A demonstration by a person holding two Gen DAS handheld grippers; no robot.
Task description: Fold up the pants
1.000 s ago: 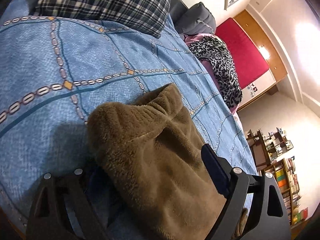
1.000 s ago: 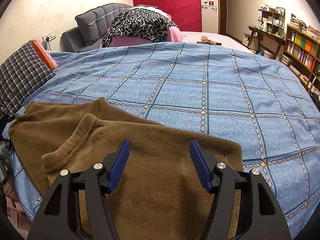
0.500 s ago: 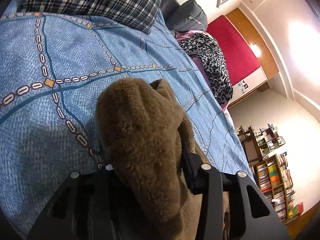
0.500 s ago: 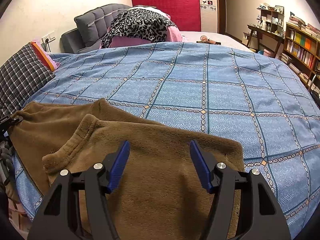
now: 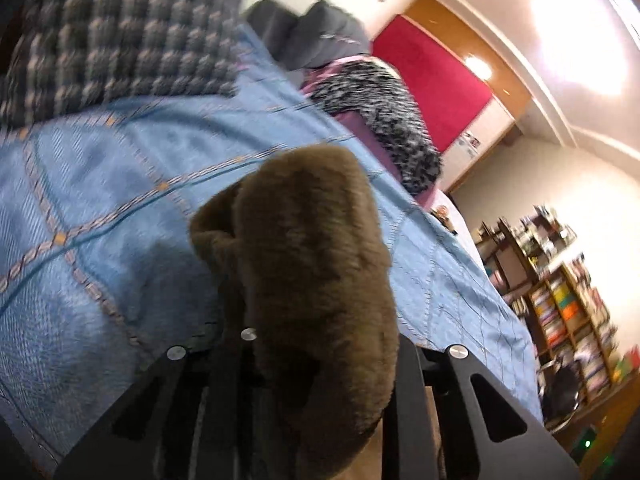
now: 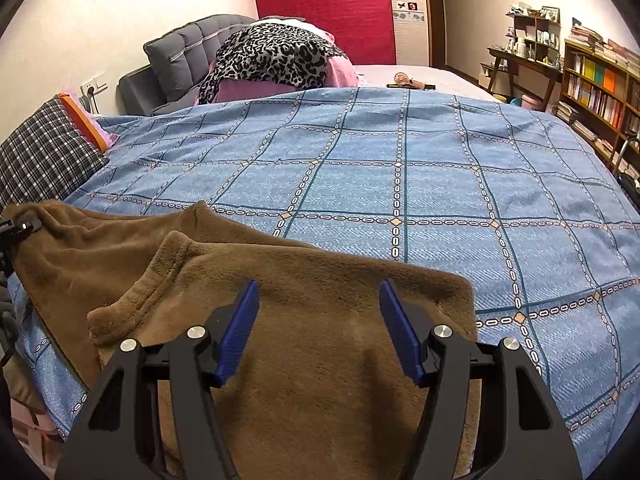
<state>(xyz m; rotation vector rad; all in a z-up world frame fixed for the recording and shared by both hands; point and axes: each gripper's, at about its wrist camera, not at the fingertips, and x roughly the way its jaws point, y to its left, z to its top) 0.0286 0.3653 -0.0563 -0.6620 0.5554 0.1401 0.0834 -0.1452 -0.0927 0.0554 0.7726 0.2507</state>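
Brown fleece pants [image 6: 304,340] lie on the blue checked bedspread [image 6: 400,184] at its near left corner. My right gripper [image 6: 318,324] is open just above the pants, its blue pads [image 6: 240,328] spread wide over the fabric and holding nothing. My left gripper [image 5: 316,344] is shut on a bunched end of the pants [image 5: 308,264], lifted off the bedspread [image 5: 80,208]; the fabric hides its fingertips. In the right wrist view that held end [image 6: 36,216] rises at the far left edge.
A plaid pillow [image 6: 44,156] lies at the bed's left. A leopard-print cloth [image 6: 272,56] on pink bedding sits at the head, before a grey headboard [image 6: 188,52]. Bookshelves [image 6: 600,84] line the right wall. A small pink object [image 6: 408,80] lies far back.
My left gripper has closed on the pants' end and lifted it, tilting upward with motion blur. My right gripper has stayed open above the pants.
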